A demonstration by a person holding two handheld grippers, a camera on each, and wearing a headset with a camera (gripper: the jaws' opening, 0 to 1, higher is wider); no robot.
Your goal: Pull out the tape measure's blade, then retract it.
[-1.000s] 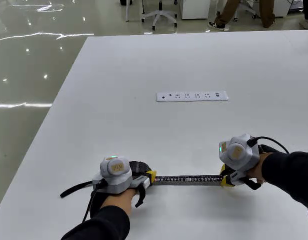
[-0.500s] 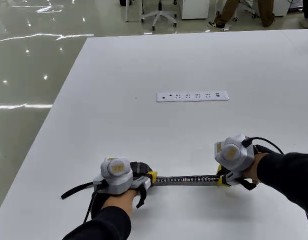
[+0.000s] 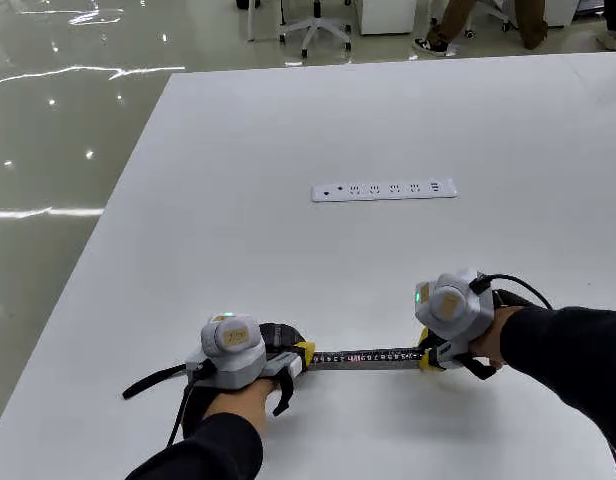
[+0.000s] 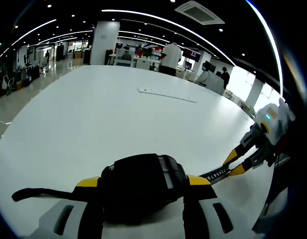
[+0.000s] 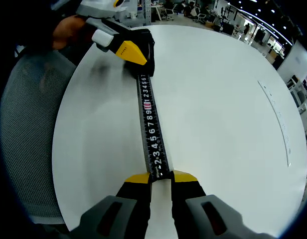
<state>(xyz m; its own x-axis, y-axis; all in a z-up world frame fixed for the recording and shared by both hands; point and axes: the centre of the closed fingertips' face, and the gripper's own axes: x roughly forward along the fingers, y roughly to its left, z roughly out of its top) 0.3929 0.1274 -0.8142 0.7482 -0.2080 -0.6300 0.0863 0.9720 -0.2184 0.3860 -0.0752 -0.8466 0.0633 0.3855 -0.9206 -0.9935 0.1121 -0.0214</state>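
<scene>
Squeezing the black case (image 3: 276, 338) between its jaws, the left gripper (image 4: 143, 180) faces the right gripper (image 5: 161, 176), whose jaws pinch the tip of the extended black, white-numbered blade (image 5: 149, 124).

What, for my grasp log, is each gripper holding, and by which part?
The left gripper clamps the case by its sides; the right gripper pinches the blade at its free end.

Glossy floor (image 3: 48, 150) — perhaps office chair (image 3: 318, 30)

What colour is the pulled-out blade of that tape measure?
Black with white numbers and a red mark; the blade shows best in the right gripper view.
</scene>
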